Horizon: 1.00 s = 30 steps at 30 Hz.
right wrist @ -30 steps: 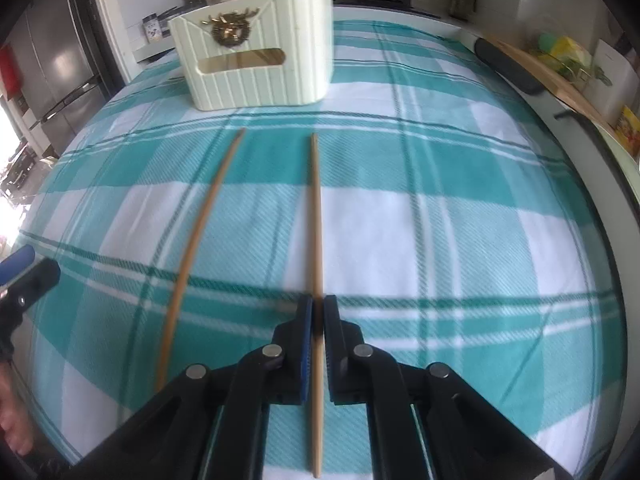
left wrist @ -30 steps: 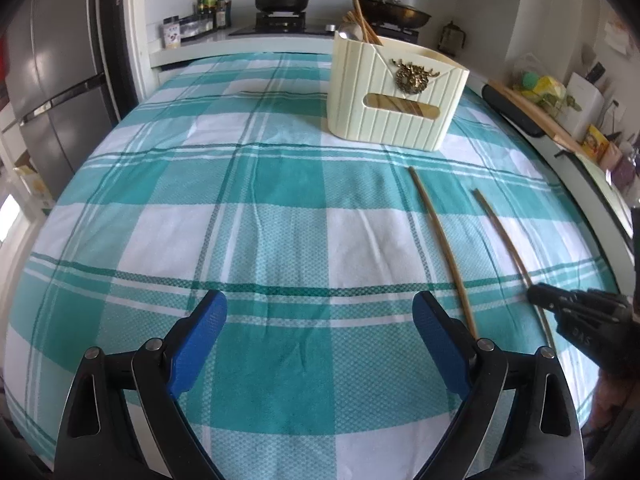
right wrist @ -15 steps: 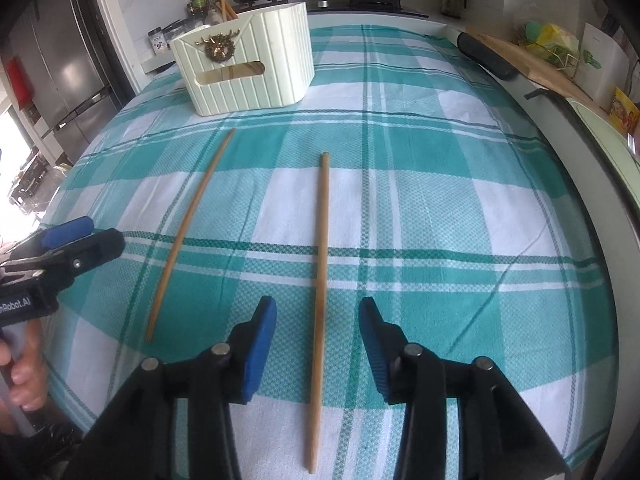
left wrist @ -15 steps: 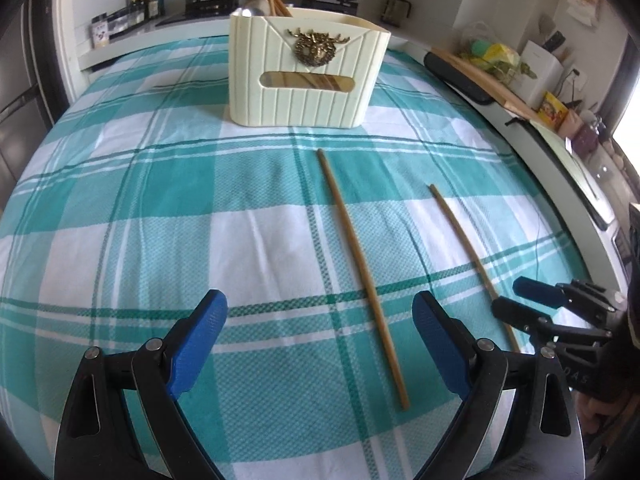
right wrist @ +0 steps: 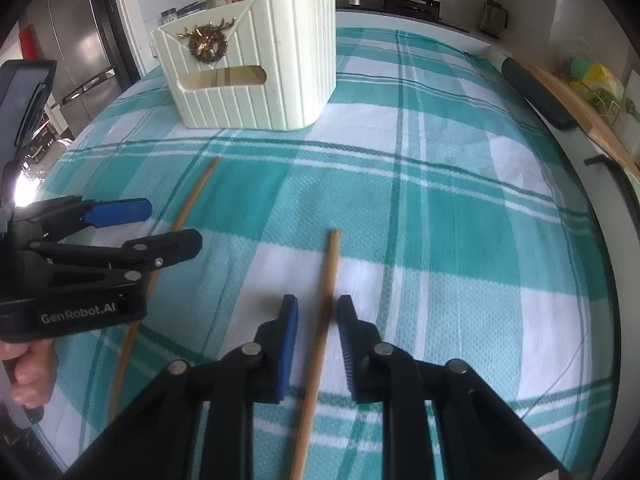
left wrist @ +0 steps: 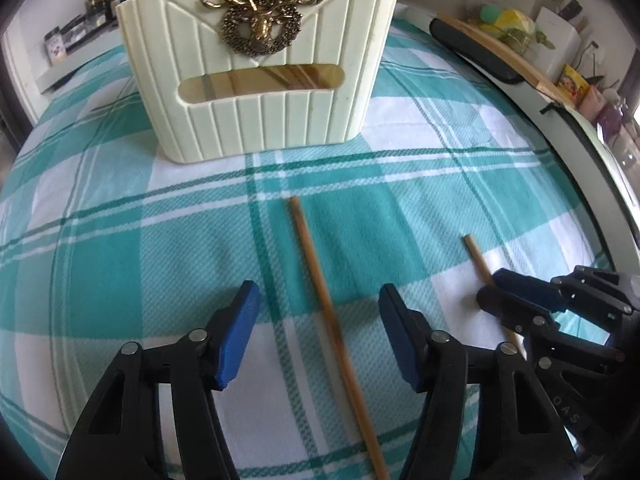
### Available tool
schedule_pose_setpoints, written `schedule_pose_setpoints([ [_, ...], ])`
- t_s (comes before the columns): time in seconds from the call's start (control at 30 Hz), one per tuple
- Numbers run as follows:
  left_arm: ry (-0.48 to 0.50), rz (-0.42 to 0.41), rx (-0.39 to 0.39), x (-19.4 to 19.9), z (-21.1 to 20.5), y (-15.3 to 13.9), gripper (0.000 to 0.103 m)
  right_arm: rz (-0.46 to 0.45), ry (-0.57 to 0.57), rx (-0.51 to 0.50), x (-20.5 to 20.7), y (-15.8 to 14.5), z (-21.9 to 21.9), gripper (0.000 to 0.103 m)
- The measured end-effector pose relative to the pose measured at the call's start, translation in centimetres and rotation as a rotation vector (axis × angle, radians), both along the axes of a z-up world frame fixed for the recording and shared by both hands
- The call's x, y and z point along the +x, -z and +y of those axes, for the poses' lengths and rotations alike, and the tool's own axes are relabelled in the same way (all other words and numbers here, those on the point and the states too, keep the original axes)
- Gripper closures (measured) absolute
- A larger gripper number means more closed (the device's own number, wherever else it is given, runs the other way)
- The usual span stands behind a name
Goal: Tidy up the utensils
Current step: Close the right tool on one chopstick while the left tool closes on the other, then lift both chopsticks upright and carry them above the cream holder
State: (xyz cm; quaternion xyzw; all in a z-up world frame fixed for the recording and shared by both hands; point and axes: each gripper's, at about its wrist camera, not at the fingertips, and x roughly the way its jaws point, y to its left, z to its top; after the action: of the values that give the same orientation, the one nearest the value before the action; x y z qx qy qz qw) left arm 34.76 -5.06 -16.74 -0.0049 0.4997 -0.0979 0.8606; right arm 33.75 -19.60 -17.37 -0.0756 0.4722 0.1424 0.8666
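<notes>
Right wrist view: my right gripper [right wrist: 318, 320], clamped a second ago, now straddles its chopstick [right wrist: 320, 328] unclenched; left gripper [left wrist: 318, 312] straddles the other chopstick [left wrist: 328, 312], also released—both grasps pending.

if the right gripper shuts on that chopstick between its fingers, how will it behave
The chopstick looks like thin wood, so probably stiff and light. Gripped near one end by the right gripper, it may droop or pivot. Nudged sideways, it might roll on the cloth.

The left black plastic tongs with blue-padded fingers [left wrist: 318, 330] gape wide and low over the surface, gripped at the handle by a bare hand [right wrist: 28, 368], while the right black, blue-padded tongs [right wrist: 318, 330] sit just beside them, jaws parted more narrowly, tips pointing forward.
</notes>
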Motion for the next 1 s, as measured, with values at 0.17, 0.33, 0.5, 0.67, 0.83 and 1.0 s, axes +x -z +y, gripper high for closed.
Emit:
schedule_pose_setpoints([
  [0.17, 0.001, -0.015, 0.009, 1.6, -0.4, 0.0, 0.093, 0.019, -0.018, 0.024, 2.8, 0.0, 0.5, 0.097],
  [0.33, -0.021, -0.023, -0.065, 1.9, 0.7, -0.7, 0.1, 0.025, -0.003, 0.087, 4.2, -0.2, 0.3, 0.097],
  [0.5, -0.03, -0.142, -0.12, -0.3, 2.2, -4.9, 0.1, -0.04, 0.022, 0.211, 2.8, -3.2, -1.0, 0.097],
  [0.67, -0.016, -0.26, -0.164, -3.0, 3.7, -10.1, 0.1, -0.149, 0.021, 0.307, 0.0, -8.2, -1.9, 0.097],
  [0.83, 0.004, -0.378, -0.196, -6.3, 4.8, -14.4, 0.1, -0.276, -0.004, 0.361, -3.6, -13.4, -2.1, 0.097],
  [1.0, 0.013, -0.451, -0.231, -8.5, 5.5, -16.9, 0.101, -0.386, -0.017, 0.35, -6.7, -16.5, -1.4, 0.097],
])
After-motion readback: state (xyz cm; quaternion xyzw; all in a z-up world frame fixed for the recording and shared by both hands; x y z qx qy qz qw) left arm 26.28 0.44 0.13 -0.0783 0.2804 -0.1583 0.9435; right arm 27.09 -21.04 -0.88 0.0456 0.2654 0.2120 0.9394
